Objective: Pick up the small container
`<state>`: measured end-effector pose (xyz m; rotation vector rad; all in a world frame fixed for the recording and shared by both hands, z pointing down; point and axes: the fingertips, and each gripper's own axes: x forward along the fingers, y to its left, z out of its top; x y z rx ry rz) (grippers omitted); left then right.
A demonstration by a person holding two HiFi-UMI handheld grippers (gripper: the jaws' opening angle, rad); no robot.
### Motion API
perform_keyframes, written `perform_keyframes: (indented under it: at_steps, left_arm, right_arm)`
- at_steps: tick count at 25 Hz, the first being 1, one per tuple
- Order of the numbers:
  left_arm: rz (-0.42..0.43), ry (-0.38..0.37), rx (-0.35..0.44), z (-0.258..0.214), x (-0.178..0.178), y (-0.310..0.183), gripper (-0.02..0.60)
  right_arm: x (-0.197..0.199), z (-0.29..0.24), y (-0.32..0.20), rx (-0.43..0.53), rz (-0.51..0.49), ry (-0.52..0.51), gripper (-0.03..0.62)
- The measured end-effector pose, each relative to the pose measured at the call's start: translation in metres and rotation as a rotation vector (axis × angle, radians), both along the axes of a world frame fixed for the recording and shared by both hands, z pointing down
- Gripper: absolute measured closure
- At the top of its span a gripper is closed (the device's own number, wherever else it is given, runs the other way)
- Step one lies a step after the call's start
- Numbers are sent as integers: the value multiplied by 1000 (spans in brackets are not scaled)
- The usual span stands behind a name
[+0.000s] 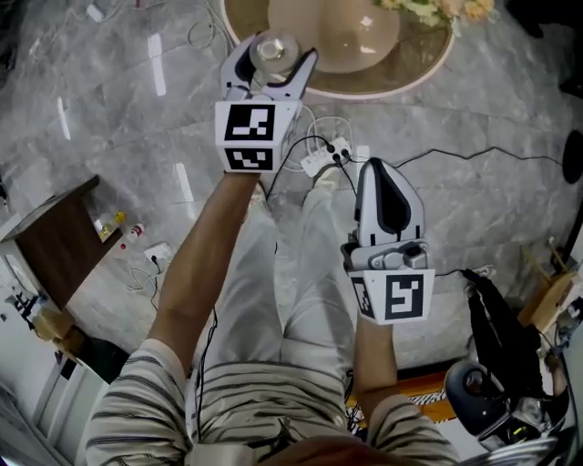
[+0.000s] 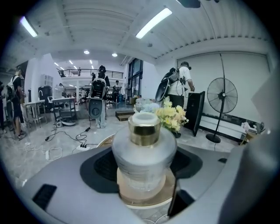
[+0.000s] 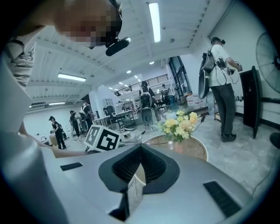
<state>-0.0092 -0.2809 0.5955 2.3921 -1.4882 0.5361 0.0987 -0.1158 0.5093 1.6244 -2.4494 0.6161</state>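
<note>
Head view: the container [image 1: 273, 47] is being held upright between the jaws of the left gripper [image 1: 273, 55], above the near rim of the round table [image 1: 401, 82].
Left gripper view: the jaws are being pressed against the container's broad body from both sides, while the gold collar [image 2: 144, 133] and white cap [image 2: 144, 118] are being left free above them.
Clearance: whether the base is being carried clear of the table or is touching it cannot be told from either view.
Right gripper [image 1: 379, 173]: it is being held low, well apart from the table and above the person's legs [image 1: 301, 300]. Its jaws are being pressed together on nothing.
Handling: the container is being judged to be frosted glass, so stiff, breakable, smooth enough to slip, and fairly heavy for its size. A firm, steady squeeze is being called for.
Hold: the widest part of the body, below the shoulder, is being judged the best place to grip. The collar and cap are being judged too narrow, and the cap may be loose.
Count: one container, one table, one bunch of flowers [image 1: 428, 9] and two grippers are being shown.
</note>
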Motion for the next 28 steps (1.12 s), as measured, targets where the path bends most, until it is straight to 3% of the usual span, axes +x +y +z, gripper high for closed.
perform_keyframes:
  at_steps: [17,28]
  left_arm:
    - [51,65,85,-214,-16,86,255]
    - [52,102,69,-302,-32,152,255]
  right_arm:
    - [-7,-162,39,116,49,41,585]
    - [-27,-261,62,171,25,61,585]
